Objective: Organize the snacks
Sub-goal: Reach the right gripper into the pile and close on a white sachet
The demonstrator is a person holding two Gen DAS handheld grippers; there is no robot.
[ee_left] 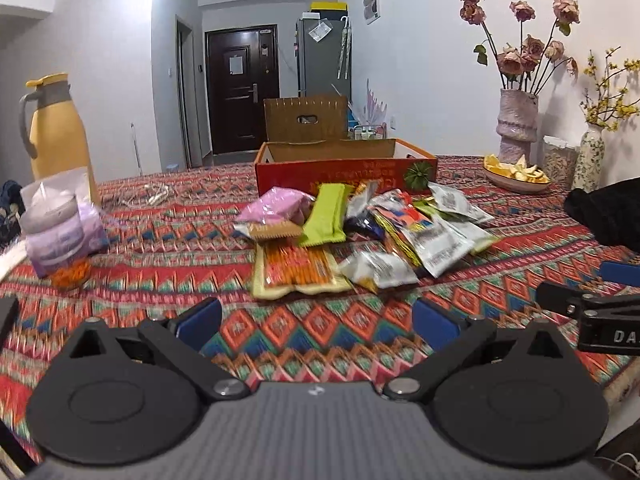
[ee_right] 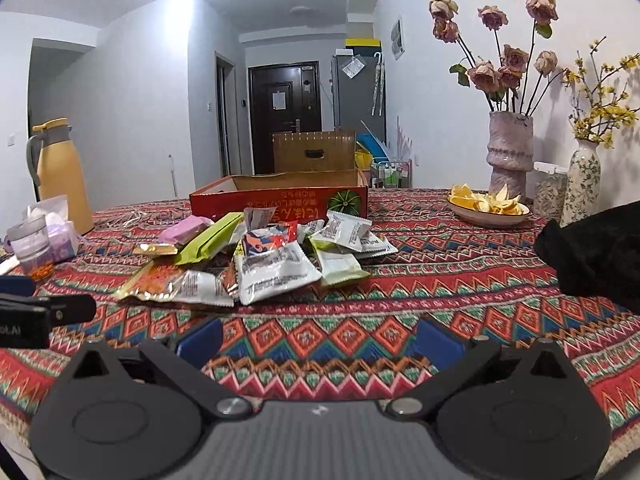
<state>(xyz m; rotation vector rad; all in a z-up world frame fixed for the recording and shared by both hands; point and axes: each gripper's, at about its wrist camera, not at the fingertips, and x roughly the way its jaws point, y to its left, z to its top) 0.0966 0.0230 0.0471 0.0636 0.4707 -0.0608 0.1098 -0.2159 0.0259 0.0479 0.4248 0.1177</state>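
Lying heaped at mid-desk: snack packets (ee_left: 360, 232), on a patterned cloth (ee_left: 168, 240), just in front of a red cardboard box (ee_left: 344, 172).
Included in heap: pink pack (ee_left: 276, 206), green bar (ee_left: 326, 216) leaning across it, orange stick pack (ee_left: 296, 268) at near side, white sachets (ee_right: 276, 276) toward right.
Box: open-topped, interior not visible, set toward far edge of desk.
Left hand-held gripper (ee_left: 316, 320): fingers spread wide, holding nothing, poised low over near edge of desk, short of heap.
Right hand-held gripper (ee_right: 318, 338): likewise spread, empty, beside left one at near edge.
Along left edge: yellow jug (ee_left: 56, 132), tissue pack (ee_left: 60, 224).
Toward far right corner: dish of peel (ee_left: 516, 176), pink vase (ee_left: 518, 120) of dried roses, floral vase (ee_left: 588, 160).
At right edge: black cloth (ee_right: 596, 256).
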